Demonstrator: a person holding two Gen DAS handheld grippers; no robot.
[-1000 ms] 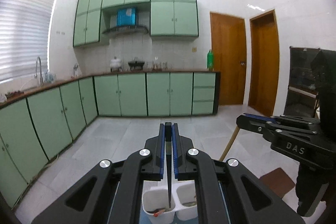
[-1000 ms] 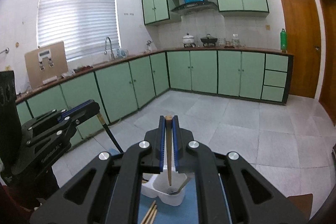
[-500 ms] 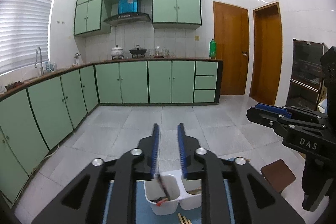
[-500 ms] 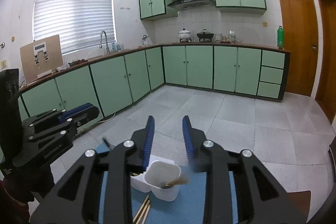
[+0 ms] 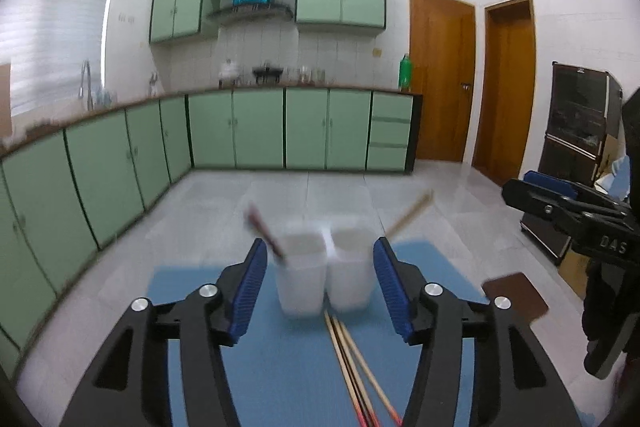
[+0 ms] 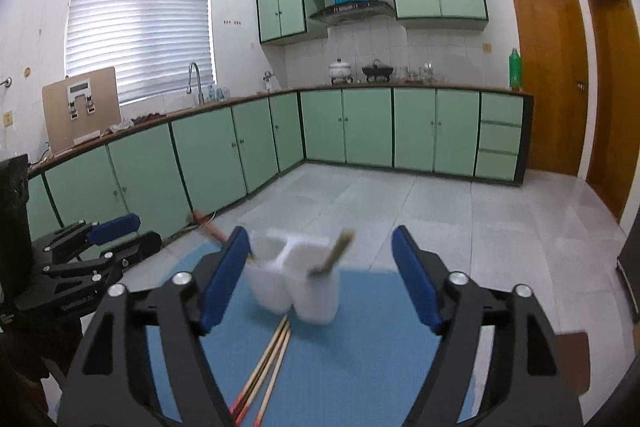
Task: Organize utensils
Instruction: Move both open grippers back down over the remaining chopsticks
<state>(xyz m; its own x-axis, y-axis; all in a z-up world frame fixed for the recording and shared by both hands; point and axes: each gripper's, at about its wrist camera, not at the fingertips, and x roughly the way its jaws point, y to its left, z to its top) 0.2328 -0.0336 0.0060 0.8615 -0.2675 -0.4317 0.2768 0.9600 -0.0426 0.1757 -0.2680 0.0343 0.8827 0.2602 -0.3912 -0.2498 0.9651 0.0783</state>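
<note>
Left of the holder [image 5: 324,267], the left gripper [image 5: 320,287] has just spread its jaws about halfway and grips nothing, its dark chopstick [image 5: 264,231] now leaning in the holder's left cup. The pale one [image 6: 336,251] leans in the right cup. In front of the holder loose chopsticks [image 6: 268,359] wait on the blue mat [image 6: 360,347]. To its right, the right gripper [image 6: 320,283] has opened wide too, empty, likely ready for those.

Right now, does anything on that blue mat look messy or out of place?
Yes. A few chopsticks lie loose on the blue mat in front of the white two-cup holder, not inside it. Only one dark chopstick and one pale one stand in the cups, each leaning outward.
</note>
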